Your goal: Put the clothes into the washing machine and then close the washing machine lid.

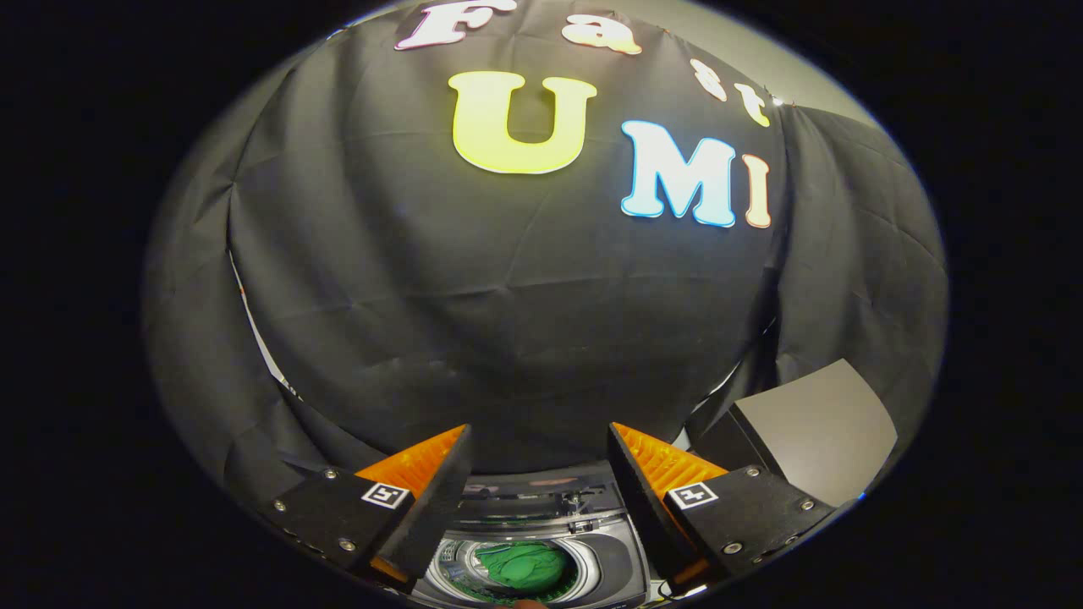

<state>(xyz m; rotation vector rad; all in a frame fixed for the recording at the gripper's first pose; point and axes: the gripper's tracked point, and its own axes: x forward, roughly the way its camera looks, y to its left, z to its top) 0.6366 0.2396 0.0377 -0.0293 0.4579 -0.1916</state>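
Down below, between the two fingers of the gripper (539,440), the washing machine (541,541) shows from above, its top a dark glossy panel with a round drum opening set into it. Inside that drum lies a green piece of clothing (520,565), bunched into a rounded heap against the pale perforated drum wall (448,565). The lid cannot be made out for certain; the drum mouth is uncovered and the cloth is plainly visible through it. The jaws stand spread wide apart with nothing between them, and neither finger touches the machine or the clothing; both hang above and the drum sits in the gap between them, nearer the gripper's base than its tips. Beyond the fingertips rises the black cloth wall (508,321) of the booth, creased and draped, with a thin pale seam showing at its left fold. To the right of the right finger, a flat grey board (816,431) leans at an angle against the cloth, apart from the machine. At the near rim of the drum a small dark reddish shape shows, too small to identify.
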